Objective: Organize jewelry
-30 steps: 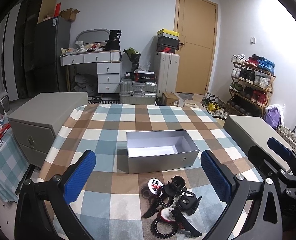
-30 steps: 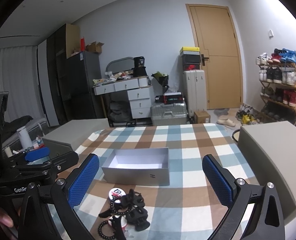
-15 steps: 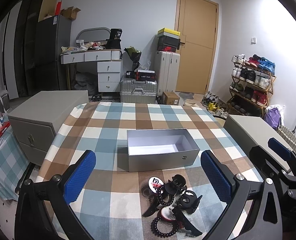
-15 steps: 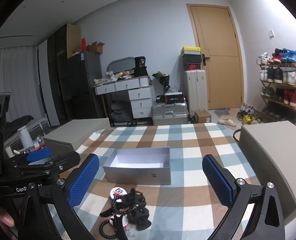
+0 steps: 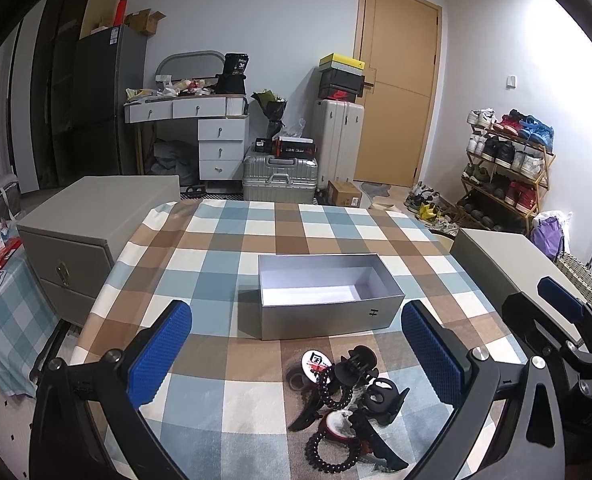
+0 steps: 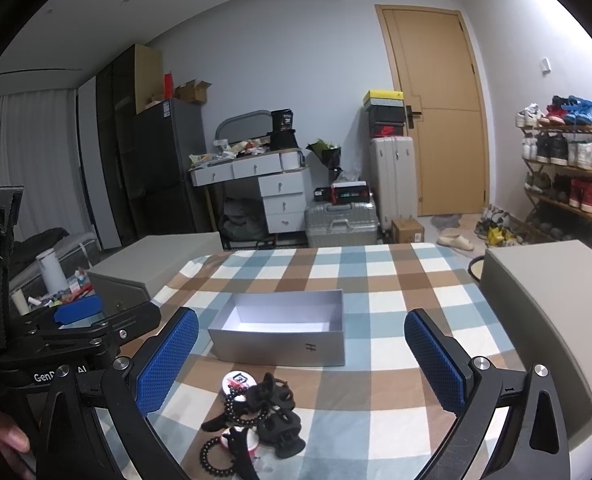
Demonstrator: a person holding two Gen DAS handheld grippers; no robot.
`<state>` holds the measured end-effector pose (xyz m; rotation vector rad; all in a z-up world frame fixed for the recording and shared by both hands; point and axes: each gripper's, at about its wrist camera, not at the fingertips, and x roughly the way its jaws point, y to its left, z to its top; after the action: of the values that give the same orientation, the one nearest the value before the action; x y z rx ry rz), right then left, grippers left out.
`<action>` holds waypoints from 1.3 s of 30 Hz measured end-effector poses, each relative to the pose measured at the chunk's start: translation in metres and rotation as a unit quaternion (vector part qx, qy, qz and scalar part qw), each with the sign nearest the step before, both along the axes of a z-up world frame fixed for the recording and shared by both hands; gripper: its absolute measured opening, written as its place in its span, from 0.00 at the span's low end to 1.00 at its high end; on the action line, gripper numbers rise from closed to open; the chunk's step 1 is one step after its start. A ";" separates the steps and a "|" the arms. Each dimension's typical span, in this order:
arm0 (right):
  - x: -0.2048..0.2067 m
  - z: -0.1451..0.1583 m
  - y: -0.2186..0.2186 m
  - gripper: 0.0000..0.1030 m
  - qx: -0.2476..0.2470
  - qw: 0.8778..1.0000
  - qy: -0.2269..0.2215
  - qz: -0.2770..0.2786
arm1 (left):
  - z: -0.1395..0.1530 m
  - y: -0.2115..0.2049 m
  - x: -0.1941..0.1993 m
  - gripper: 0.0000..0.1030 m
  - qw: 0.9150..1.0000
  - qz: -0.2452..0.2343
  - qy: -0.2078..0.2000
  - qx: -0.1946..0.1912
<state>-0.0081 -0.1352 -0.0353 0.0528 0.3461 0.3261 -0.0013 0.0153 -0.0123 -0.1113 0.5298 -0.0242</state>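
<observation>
Both held above the near edge of the checked tabletop (image 5: 223, 248), well apart from everything on it: left hand-held gripper (image 5: 296, 356) with blue pads spread wide and nothing between them, right hand-held gripper (image 6: 302, 360) likewise wide apart and holding nothing. Piled near that front edge, a tangle of black hair clips (image 5: 356, 364), beaded bracelets (image 5: 328, 454) and round badges (image 5: 315, 362). Just behind the pile, apart from it, an open grey box (image 5: 328, 314) with a bare white inside.
</observation>
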 end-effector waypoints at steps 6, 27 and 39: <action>0.003 0.000 0.000 1.00 0.004 1.000 0.004 0.009 | -0.001 0.001 0.000 0.99 1.000 0.000 0.001 -0.001; 0.063 -0.075 0.037 0.99 -0.005 0.979 0.164 0.118 | -0.054 0.051 0.009 0.99 0.996 0.046 0.070 -0.005; 0.095 -0.103 0.053 0.75 -0.018 0.966 0.217 0.137 | -0.079 0.059 0.019 0.99 0.992 0.050 0.114 -0.008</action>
<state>0.0871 -0.0817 -0.1387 0.0410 0.7978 0.5836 0.0174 0.0746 -0.0908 -0.1576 0.7509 0.0838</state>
